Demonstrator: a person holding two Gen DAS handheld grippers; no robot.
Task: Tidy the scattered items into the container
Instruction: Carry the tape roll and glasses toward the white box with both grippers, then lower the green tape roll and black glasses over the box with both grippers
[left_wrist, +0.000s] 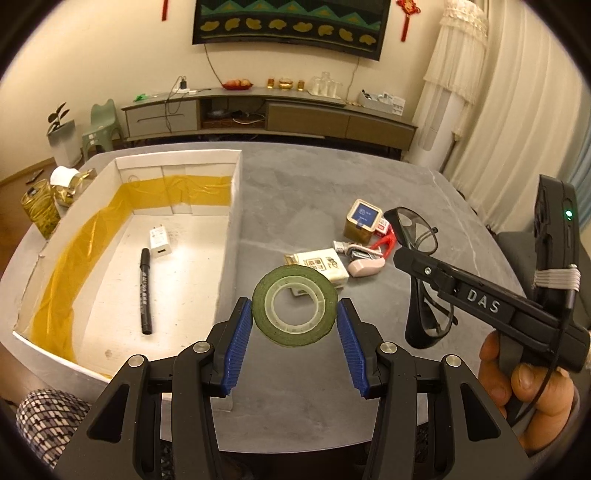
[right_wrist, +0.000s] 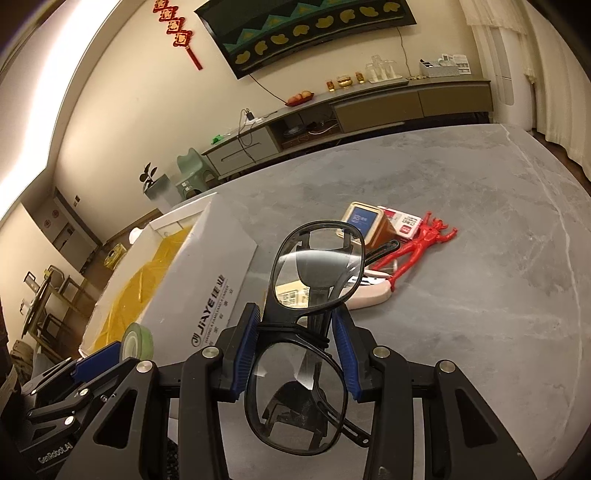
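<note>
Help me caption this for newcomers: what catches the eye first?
The green tape roll gripped in the left gripper, beside the white box. Then the black glasses clamped in the right gripper, above the table, with a red figure beyond.

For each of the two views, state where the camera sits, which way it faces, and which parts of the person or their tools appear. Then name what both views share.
Left wrist view: sits on the left gripper, facing forward and down over the table toward the white box; its blue pads clamp a green tape roll; the right gripper and a hand show at right.
Right wrist view: sits on the right gripper, tilted, facing the clutter; it grips black glasses; the left gripper shows lower left.
Shared: box, tape, glasses, yellow tin, red figure.
</note>
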